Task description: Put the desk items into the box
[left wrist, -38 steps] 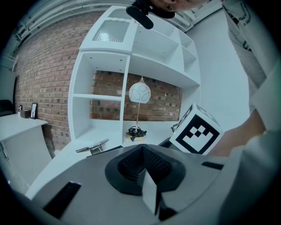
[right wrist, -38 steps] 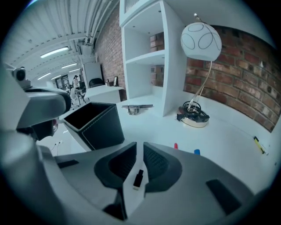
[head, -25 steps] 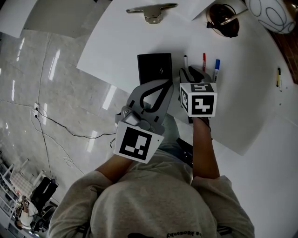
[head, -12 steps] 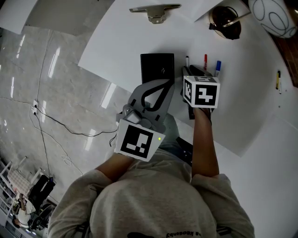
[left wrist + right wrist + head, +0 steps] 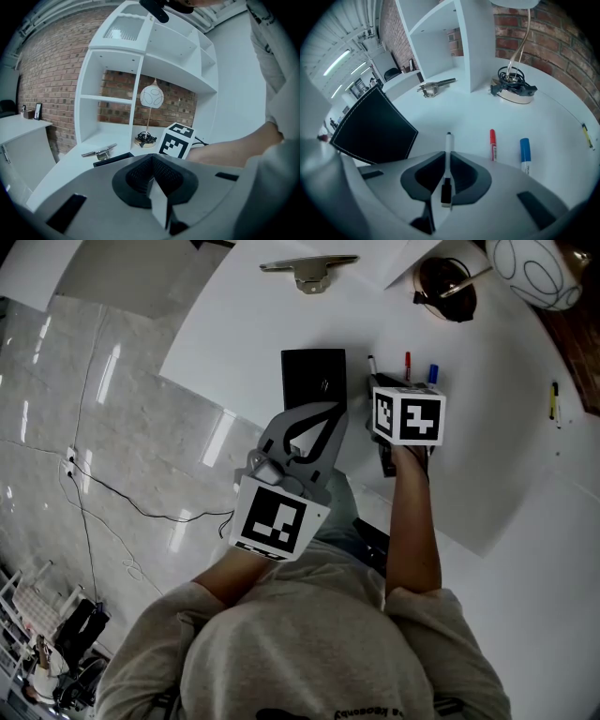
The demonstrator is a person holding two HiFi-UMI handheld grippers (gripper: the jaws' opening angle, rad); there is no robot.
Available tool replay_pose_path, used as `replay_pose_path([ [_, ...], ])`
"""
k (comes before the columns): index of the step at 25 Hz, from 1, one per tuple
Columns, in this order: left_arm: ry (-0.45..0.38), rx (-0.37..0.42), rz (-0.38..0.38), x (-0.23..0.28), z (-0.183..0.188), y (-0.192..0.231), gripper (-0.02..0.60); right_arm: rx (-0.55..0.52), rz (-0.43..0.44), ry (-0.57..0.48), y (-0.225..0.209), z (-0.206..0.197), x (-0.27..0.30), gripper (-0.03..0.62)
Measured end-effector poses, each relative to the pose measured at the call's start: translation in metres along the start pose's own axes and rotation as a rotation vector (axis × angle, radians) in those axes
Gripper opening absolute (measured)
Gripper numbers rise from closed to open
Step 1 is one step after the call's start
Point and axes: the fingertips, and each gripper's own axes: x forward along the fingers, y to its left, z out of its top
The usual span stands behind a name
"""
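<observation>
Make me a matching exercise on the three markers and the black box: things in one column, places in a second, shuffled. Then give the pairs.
1. black marker
2. red marker
3. blue marker
4. black box

A. farthest right of the markers
B. left of all the markers
C. between the fingers of the right gripper
D. lies between the other two markers

Pairs: 1-C, 2-D, 3-A, 4-B.

The right gripper's fingers have just been closing and now grip the black marker.

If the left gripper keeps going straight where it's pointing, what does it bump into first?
Probably the black box, right ahead of the left gripper, though depth is unclear.
</observation>
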Motion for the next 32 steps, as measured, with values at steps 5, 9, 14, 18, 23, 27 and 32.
replay_pose_path([
  [5, -0.001, -0.008, -0.007, -0.005, 0.004, -0.002, 0.003, 0.014, -0.009, -0.016, 0.0, -0.001, -0.002, 0.048],
  [9, -0.004, 0.004, -0.009, -0.008, 0.008, -0.005, 0.003, 0.051, -0.002, -0.05, 0.001, -0.003, -0.01, 0.048],
  [14, -0.011, -0.003, -0.027, -0.01, 0.014, -0.01, 0.003, 0.059, -0.014, -0.119, 0.005, 0.003, -0.031, 0.048],
  [18, -0.02, 0.001, -0.031, -0.015, 0.021, -0.013, 0.003, 0.064, -0.027, -0.183, 0.01, 0.008, -0.049, 0.048],
  [23, -0.028, 0.027, -0.015, -0.021, 0.025, -0.015, 0.003, 0.08, -0.041, -0.247, 0.013, 0.011, -0.067, 0.048],
  [27, -0.024, 0.04, -0.006, -0.025, 0.024, -0.017, 0.003, 0.082, -0.044, -0.302, 0.016, 0.019, -0.081, 0.048],
  [32, -0.039, 0.082, -0.003, -0.033, 0.035, -0.023, 0.003, 0.077, -0.061, -0.371, 0.021, 0.028, -0.104, 0.046],
])
